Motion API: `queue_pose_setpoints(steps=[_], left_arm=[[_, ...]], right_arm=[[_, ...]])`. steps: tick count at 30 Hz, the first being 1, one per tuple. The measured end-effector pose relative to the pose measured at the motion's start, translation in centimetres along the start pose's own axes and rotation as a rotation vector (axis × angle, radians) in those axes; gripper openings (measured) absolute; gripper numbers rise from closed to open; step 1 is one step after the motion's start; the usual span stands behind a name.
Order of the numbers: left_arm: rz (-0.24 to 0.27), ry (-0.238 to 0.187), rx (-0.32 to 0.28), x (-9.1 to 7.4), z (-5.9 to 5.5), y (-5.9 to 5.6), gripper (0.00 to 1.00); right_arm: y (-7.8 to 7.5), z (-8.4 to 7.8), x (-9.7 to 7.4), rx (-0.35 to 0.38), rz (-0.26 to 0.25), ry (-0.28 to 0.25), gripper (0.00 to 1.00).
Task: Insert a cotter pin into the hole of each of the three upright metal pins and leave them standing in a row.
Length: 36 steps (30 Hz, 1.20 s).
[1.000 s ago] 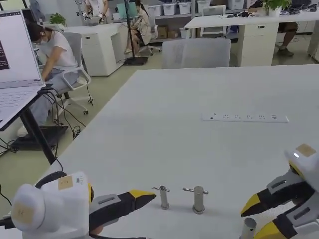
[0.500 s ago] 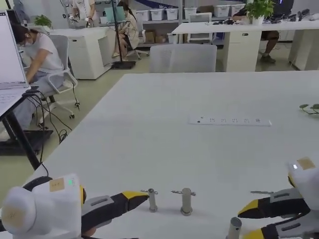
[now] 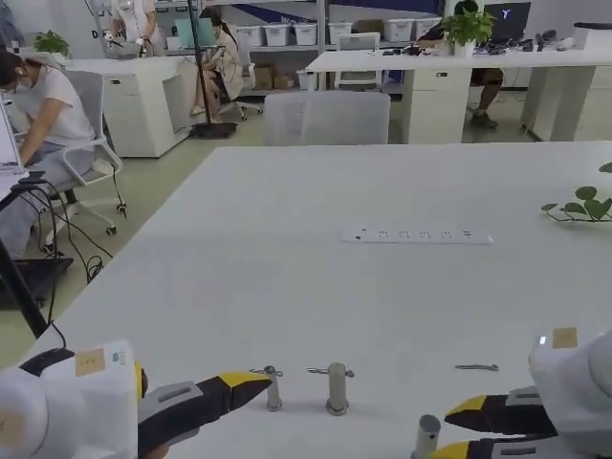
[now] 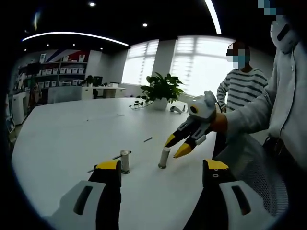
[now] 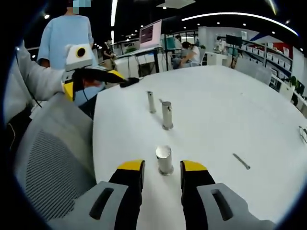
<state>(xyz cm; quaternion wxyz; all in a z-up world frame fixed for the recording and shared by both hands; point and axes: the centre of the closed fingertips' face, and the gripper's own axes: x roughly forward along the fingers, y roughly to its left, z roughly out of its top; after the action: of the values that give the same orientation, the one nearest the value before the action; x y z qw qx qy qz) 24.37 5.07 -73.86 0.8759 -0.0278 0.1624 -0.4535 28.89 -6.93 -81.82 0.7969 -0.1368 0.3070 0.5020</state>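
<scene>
Bare pin (image 5: 164,160): it stands upright on the white table (image 3: 402,287) at the right end of the row, and its hole is empty.
Loose cotter pin (image 3: 476,367): it lies flat on the table, near the bare pin but apart from it, on the far side of my right claw (image 5: 162,166).
Other pins: the middle pin (image 3: 337,387) and the left pin (image 3: 273,387) stand upright, each with a cotter pin across its top.
Handling: I judge the cotter pin light, thin, stiff and slippery. I would pinch it at its head end and leave the legs free for the hole. The bare pin looks solid but easy to tip.
Right claw: jaws apart, low over the table, one on each side of the bare pin, not clamped.
Left claw (image 4: 160,165): jaws wide apart, empty, low, pointing along the row.
</scene>
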Motion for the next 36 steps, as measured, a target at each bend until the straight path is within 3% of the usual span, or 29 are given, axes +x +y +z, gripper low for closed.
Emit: queue_pose_setpoints(steps=[8,19,23,27,30,36], left_arm=[[-0.009,-0.006,0.0,0.1,0.0,-0.2,0.68],[-0.009,-0.008,0.0,0.2,0.0,-0.1,0.68],[-0.007,-0.005,-0.001,0.2,0.0,0.0,0.67],[-0.009,0.002,-0.002,0.3,-0.1,-0.1,0.67],[-0.012,0.006,-0.003,0.4,-0.2,-0.1,0.67],[-0.015,0.012,-0.007,0.4,-0.4,-0.1,0.66]], right_arm=[[0.1,0.8,0.5,0.058,-0.06,-0.021,0.32],[-0.6,0.7,1.6,0.062,-0.1,-0.004,0.19],[-0.5,0.7,1.6,0.066,-0.082,-0.011,0.17],[-0.5,0.7,1.6,0.003,-0.06,-0.001,0.16],[-0.4,0.6,1.5,-0.059,-0.022,0.011,0.16],[0.2,0.6,1.4,-0.206,0.101,0.035,0.16]])
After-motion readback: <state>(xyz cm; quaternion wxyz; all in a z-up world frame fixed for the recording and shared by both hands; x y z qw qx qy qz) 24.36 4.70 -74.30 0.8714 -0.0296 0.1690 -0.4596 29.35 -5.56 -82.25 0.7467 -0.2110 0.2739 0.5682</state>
